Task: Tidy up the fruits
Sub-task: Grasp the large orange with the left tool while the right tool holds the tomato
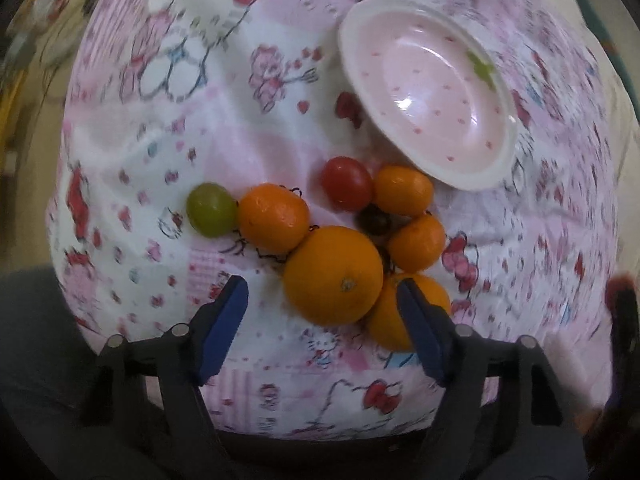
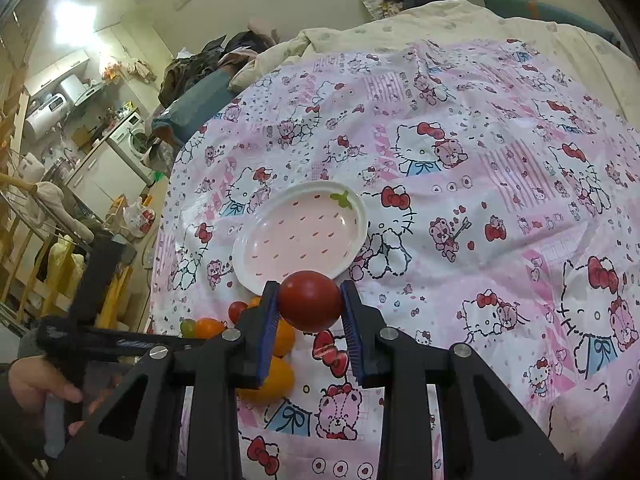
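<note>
Fruit fills the middle of your left wrist view: a cluster on the pink cartoon-print cloth [image 1: 168, 128]. A large orange [image 1: 333, 275] sits at lower centre, touching smaller oranges on either side. A green grape [image 1: 211, 209] lies at the cluster's left end, and a small red tomato [image 1: 346, 184] sits just above centre. The pink strawberry-pattern plate [image 1: 426, 92] occupies the upper right, its rim just beside the nearest small orange. Your left gripper [image 1: 322, 300] is spread wide at the bottom of the frame, its right finger passing in front of one orange — gripping nothing.

In your right wrist view, your right gripper [image 2: 309, 300] is clenched on a red round fruit [image 2: 310, 300] at centre, in front of the plate's [image 2: 352, 248] near rim. The oranges show at lower left — partly hidden behind the gripper's left finger.
</note>
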A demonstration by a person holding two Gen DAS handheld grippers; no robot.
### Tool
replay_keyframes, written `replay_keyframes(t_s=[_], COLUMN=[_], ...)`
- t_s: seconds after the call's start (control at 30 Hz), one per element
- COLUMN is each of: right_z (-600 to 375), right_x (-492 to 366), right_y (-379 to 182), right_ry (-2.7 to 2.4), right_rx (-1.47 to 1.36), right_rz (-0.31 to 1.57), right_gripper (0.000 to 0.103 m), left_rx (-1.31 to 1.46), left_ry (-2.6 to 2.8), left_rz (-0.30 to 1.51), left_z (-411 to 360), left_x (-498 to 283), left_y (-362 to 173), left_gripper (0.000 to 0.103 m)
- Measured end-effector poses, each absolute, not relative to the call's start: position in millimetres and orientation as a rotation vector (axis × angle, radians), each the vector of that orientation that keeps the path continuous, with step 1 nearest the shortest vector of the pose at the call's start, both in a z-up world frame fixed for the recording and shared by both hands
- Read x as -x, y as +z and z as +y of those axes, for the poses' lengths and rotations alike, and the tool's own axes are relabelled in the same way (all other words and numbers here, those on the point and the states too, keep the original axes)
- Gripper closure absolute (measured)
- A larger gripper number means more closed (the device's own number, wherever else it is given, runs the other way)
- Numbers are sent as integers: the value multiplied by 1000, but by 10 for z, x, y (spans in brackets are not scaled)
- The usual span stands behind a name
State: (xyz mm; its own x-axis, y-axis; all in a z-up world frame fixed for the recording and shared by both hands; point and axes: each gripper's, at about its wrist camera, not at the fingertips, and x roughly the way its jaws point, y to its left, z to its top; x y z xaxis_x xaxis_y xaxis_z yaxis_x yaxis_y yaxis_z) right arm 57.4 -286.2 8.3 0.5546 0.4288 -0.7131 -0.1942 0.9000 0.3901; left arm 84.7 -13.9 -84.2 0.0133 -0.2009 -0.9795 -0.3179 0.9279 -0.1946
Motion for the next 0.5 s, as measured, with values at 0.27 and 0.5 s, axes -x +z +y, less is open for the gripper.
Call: replay_keyframes(t_s=[0.27, 0.5], right_z=[-2882, -2891], right_x=[-592, -607], right_y=[98, 66], right_ry=[375, 364], right_rx=[-301, -308], right_rz=[913, 925], right_gripper=[71, 71], left_rx=[564, 570], left_ry=[231, 219], left_rz=[1588, 1570], left_z=[-170, -283], left_x=[-750, -775], left_y=[-1133, -1155], left_gripper=[30, 49])
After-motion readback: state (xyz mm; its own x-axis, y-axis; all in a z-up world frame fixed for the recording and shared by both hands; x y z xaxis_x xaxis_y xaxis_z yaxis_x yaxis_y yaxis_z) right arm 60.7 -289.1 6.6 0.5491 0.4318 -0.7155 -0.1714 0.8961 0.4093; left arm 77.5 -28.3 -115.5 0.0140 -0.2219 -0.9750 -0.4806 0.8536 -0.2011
